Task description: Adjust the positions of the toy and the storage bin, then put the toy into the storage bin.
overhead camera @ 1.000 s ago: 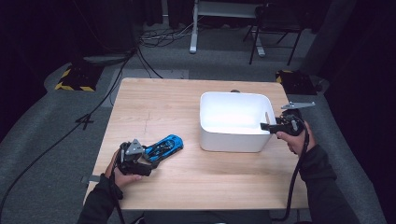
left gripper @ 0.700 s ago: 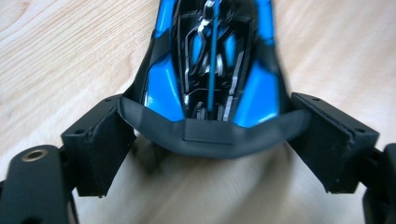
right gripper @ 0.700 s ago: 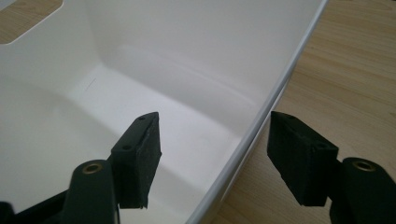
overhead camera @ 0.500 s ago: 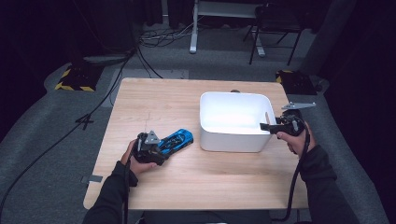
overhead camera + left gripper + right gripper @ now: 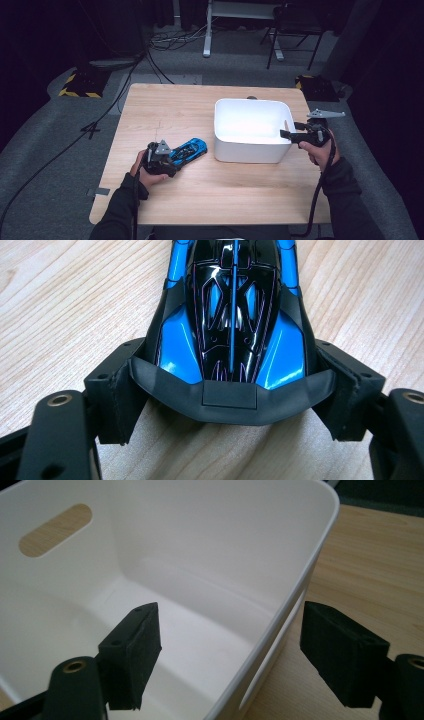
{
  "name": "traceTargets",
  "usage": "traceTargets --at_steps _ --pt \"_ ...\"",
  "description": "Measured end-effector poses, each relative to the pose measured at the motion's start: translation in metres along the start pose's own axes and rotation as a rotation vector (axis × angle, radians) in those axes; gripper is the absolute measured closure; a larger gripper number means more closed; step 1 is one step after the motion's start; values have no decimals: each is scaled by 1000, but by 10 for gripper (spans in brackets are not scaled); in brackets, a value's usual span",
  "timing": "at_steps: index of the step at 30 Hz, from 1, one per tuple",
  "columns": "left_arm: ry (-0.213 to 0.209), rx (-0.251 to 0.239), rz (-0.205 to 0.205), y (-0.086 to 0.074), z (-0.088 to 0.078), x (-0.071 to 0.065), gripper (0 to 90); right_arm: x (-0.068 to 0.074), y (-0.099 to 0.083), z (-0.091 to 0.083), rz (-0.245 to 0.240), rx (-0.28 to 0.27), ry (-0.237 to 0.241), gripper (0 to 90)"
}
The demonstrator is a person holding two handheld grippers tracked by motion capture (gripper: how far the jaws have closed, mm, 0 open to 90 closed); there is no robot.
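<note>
L tongs (image 5: pixel 230 405) clamped on toy car (image 5: pixel 232 315) tail, mid-frame | rigid, light, glossy-slippery: grip sides | R tongs (image 5: pixel 230 650) just opened, astride tub (image 5: pixel 295 615) rim, not pinching

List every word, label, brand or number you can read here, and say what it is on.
None can be read. The blue toy car shows fine line patterns, no lettering; the white bin, the wooden table and the left gripper bear no text.
</note>
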State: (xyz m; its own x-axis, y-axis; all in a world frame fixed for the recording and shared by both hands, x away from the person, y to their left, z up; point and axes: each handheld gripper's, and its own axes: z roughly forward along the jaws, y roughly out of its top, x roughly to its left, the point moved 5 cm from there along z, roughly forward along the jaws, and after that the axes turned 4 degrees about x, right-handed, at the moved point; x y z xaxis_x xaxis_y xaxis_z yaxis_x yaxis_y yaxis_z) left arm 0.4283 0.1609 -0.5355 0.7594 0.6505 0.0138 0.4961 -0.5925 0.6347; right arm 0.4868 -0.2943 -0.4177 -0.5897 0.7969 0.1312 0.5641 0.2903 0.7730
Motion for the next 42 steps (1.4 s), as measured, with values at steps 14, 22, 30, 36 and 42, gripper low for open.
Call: traceTargets --at_steps 14,22,30,36,42 --pt "-32 -22 -18 -1 -2 -1 241 -9 -14 -59 -60 -155 -66 187" --pt "-30 -26 -18 -1 -2 -1 241 -18 -49 -63 -116 -126 -117 180" --pt "-19 -22 -8 -2 -2 0 241 -25 -95 -30 -101 -31 -91 181" --pt "-12 -31 -14 -2 -2 -1 241 -23 -126 -3 -111 62 -71 189" --pt "-15 -49 -15 -1 -5 -1 242 -21 -136 11 -100 103 -53 190"
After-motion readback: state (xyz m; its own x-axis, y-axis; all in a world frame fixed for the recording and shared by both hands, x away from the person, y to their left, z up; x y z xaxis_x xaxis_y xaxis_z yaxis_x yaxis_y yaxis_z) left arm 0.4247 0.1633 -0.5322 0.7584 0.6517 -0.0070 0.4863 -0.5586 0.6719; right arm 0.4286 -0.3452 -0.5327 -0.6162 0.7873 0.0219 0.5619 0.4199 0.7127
